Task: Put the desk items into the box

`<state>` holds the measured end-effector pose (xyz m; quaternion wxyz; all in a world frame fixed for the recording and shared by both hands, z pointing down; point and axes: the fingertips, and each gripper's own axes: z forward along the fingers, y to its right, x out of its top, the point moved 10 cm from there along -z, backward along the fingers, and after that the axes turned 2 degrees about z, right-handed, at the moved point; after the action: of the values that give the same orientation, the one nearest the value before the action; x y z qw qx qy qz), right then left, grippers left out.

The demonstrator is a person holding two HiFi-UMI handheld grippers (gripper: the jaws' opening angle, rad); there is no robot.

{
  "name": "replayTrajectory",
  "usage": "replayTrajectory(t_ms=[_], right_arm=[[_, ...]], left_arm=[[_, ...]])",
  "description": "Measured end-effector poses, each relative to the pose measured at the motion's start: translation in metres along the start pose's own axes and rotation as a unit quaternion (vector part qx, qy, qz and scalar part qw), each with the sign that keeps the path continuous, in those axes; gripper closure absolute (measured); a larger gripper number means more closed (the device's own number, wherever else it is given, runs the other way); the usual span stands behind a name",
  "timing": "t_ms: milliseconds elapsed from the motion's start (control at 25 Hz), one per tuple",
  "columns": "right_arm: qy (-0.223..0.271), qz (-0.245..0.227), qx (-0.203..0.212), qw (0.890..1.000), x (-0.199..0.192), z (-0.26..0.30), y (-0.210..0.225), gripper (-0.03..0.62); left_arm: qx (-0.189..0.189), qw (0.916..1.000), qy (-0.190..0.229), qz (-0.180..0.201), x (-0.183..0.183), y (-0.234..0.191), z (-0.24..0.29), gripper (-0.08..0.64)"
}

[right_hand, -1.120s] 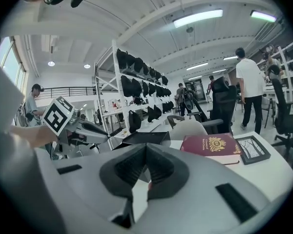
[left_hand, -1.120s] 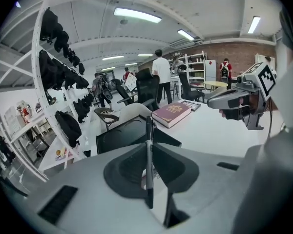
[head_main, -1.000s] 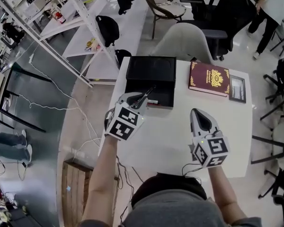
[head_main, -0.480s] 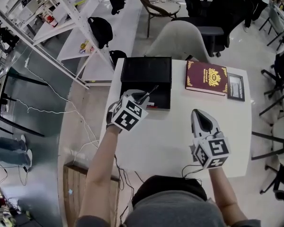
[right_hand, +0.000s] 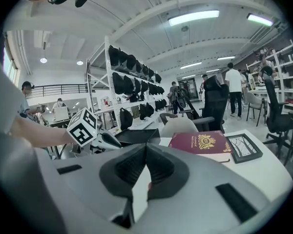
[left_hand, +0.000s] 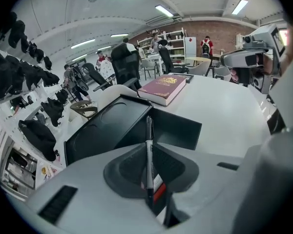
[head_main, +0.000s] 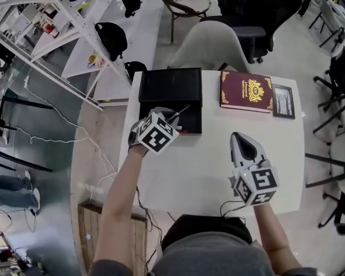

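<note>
The left hand-held gripper [head_main: 171, 119] is pinching a slim pen [left_hand: 148, 130] in narrow jaws, with most of the barrel sticking out past the tips. It is hovering above the near edge of the open black box [head_main: 169, 85]. The pen is looking light, stiff and smooth, so it is likely pivoting easily; a mid-barrel hold would be steadier. The right hand-held gripper [head_main: 241, 135] is hanging closed and empty over the white surface [head_main: 207, 165]. The maroon book [head_main: 246, 91] and picture frame [head_main: 283, 101] are lying at the far side - the book probably being heavier, best taken by an edge.
</note>
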<state>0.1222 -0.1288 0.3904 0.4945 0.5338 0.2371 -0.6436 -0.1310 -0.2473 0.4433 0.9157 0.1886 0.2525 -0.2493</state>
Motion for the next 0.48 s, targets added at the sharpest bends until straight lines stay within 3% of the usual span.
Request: replayTrajectory(t_ms=[480], right_arm=[[-0.009, 0.009, -0.019, 1.000, -0.006, -0.001, 0.011, 0.588]], left_arm=[[-0.015, 0.9986, -0.037, 0.034, 0.000, -0.006, 0.031, 0.514]])
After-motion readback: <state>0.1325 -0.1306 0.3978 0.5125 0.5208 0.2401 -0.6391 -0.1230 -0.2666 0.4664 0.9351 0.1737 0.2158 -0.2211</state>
